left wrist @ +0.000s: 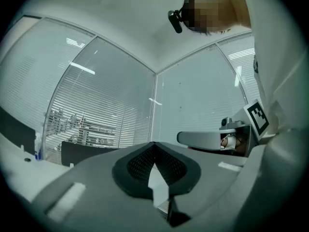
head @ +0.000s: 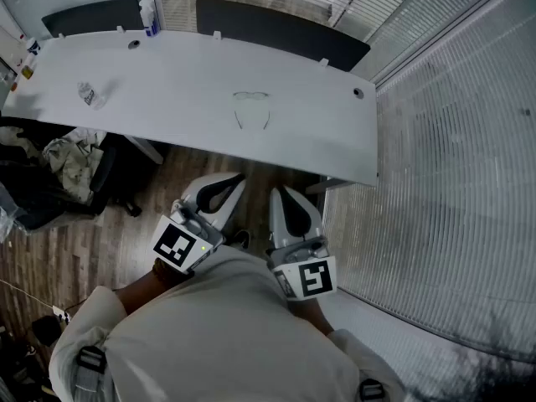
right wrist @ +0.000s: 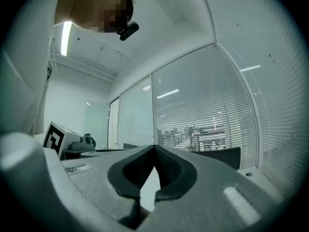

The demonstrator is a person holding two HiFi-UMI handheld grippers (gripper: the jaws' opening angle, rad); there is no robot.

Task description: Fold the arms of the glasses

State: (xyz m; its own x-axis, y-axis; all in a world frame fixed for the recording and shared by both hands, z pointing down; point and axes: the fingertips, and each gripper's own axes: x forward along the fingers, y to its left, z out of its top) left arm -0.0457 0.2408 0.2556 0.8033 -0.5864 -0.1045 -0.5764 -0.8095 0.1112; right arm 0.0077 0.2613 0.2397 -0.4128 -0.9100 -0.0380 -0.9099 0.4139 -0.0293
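Left hand-held gripper [head: 233, 182] and right hand-held gripper [head: 280, 196] clenched, empty; glasses [head: 251, 110] thin, transparent.

A crumpled clear wrapper [head: 90, 95] lies on the white table [head: 184, 99].

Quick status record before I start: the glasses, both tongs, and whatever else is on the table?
glasses: on the white table, untouched, arms look unfolded, pointing toward the person
left tongs: shut, empty, short of the table's near edge
right tongs: shut, empty, beside the left tongs
other items: crumpled clear plastic at the table's left; bottle at its far edge
folding: not yet begun
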